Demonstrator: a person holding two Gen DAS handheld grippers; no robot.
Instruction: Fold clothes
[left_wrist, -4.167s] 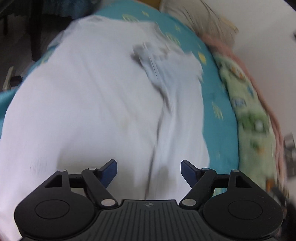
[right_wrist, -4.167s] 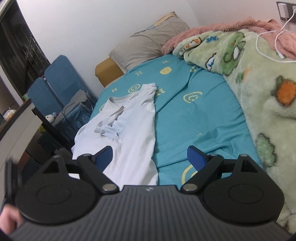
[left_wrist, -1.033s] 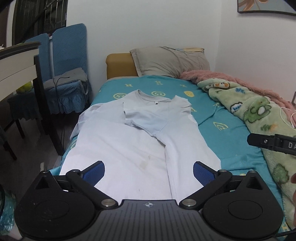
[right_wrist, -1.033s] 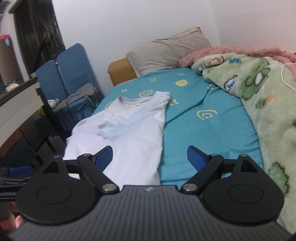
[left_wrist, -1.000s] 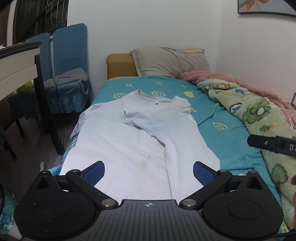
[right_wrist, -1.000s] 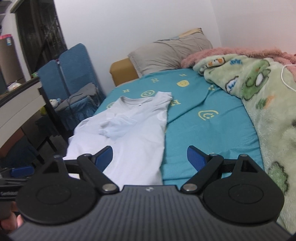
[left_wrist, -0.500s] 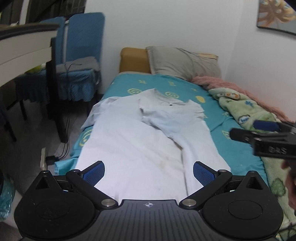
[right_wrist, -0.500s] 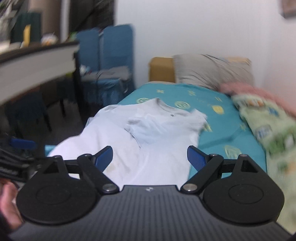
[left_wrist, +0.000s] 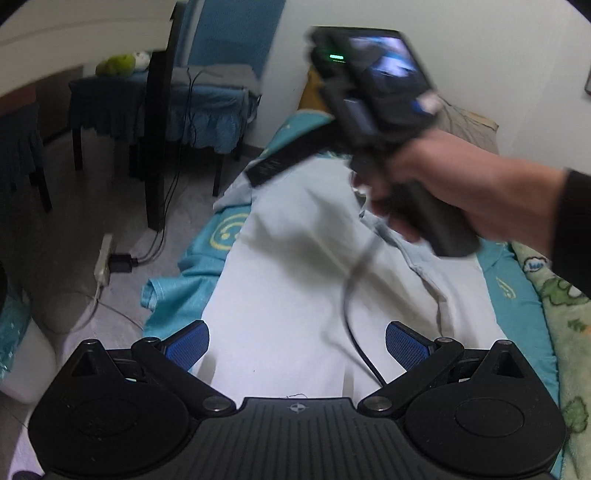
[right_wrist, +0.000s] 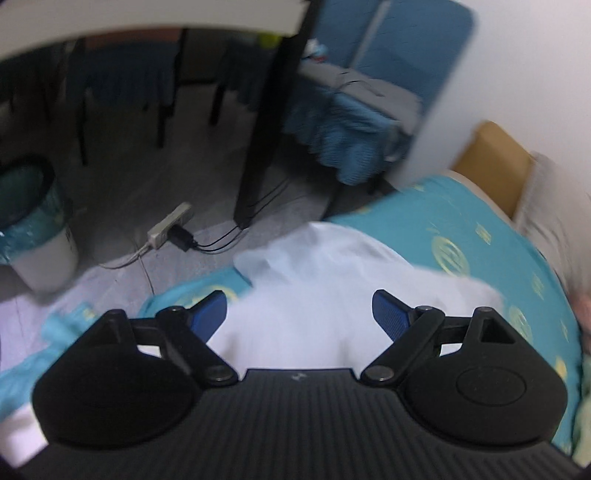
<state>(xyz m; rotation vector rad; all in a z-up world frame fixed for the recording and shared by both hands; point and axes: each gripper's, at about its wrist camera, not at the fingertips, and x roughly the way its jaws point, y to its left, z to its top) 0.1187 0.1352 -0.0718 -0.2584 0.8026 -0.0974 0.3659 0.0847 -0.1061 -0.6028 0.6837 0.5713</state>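
Shirt (left_wrist: 295, 295): soft, light, limp; spread ahead of both jaws.
Left gripper (left_wrist: 297, 343): spread wide, empty.
Right gripper (right_wrist: 299, 314): spread wide, empty.
Hold: likely edge or sleeve.

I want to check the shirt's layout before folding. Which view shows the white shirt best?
The left wrist view: the white shirt lies spread along the bed, though the right hand covers its far end. The right wrist view shows only a blurred portion.

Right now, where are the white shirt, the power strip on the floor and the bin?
white shirt (left_wrist: 295, 295), left wrist view, on its flat middle.
power strip (right_wrist: 168, 224), right wrist view, on its white body.
bin (right_wrist: 33, 236), right wrist view, on its side wall.
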